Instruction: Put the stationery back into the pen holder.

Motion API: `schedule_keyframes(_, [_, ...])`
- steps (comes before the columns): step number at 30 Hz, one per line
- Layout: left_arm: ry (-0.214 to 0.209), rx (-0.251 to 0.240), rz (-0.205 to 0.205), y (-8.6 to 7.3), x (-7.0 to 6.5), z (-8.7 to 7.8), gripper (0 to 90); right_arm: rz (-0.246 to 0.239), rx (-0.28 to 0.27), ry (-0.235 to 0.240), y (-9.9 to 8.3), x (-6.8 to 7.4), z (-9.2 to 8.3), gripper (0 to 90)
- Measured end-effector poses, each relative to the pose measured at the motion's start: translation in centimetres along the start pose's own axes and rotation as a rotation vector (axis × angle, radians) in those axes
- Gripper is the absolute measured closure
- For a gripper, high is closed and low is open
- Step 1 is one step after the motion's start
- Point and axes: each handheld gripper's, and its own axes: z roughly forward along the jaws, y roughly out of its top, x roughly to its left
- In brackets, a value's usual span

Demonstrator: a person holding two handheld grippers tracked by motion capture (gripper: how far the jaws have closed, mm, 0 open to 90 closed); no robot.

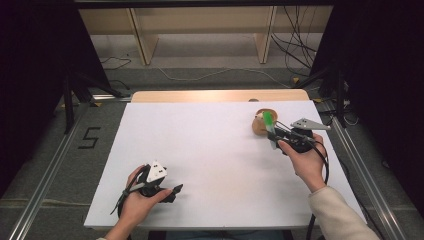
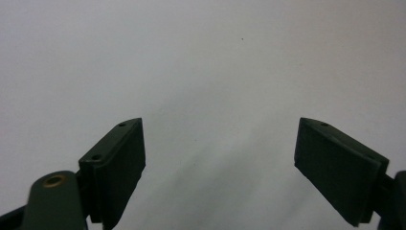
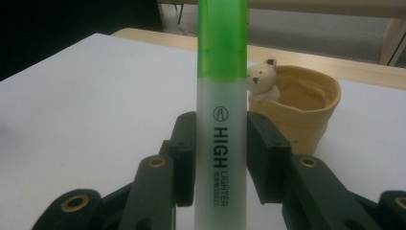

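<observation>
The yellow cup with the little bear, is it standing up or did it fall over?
Standing up. The yellow cup sits on the white table with its open mouth facing up, the little bear peeking over its rim.

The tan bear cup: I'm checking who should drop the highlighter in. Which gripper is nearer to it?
Right. The right gripper holds the highlighter just beside the cup; the left gripper rests far across the table, open.
</observation>
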Motion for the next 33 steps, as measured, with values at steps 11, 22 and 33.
schedule_keyframes(11, [-0.001, 0.002, -0.002, 0.0, -0.1, 0.1, 17.9, 0.025, -0.008, -0.02, 0.4, -0.9, 0.5, 66.4])
schedule_keyframes(22, [-0.002, 0.002, -0.002, 0.0, -0.1, 0.0, 17.9, 0.044, -0.026, -0.045, 1.0, -2.0, 1.1, 66.4])
schedule_keyframes(33, [-0.001, -0.001, -0.001, 0.0, -0.1, 0.1, 17.9, 0.069, -0.042, -0.072, 2.2, -3.1, 2.3, 66.4])
